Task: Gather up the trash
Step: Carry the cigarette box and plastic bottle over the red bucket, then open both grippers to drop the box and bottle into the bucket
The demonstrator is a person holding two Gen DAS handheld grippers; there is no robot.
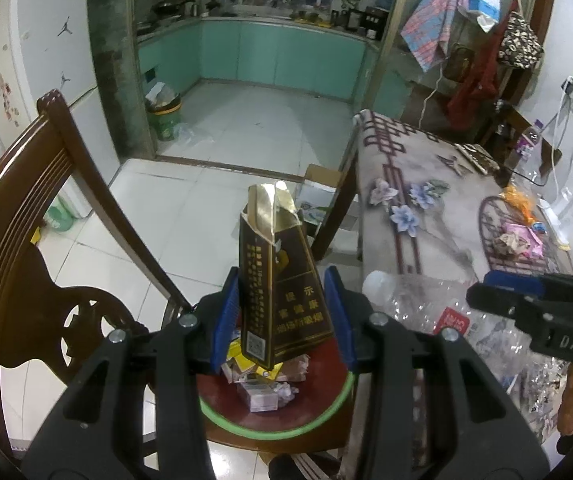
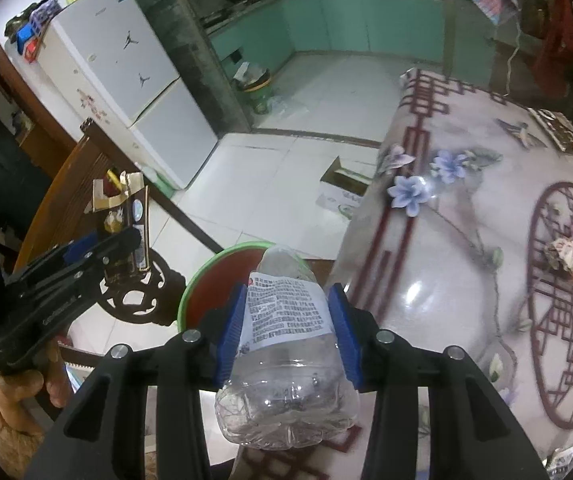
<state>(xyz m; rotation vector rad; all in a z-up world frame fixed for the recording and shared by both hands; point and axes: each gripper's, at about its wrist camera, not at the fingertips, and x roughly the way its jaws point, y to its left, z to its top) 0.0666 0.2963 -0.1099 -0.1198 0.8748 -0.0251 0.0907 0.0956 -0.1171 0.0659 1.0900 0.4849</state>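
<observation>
Between the left gripper fingers, a pinched cigarette pack above the bin, right gripper fingers squeezing a plastic bottle.

Bin on chair, table to its right, wrappers on table

Two grippers showing, left gripper and right gripper, one cigarette pack, one clear plastic bottle, one green-rimmed bin, one wooden chair, one flowered counter, one white fridge standing.
</observation>
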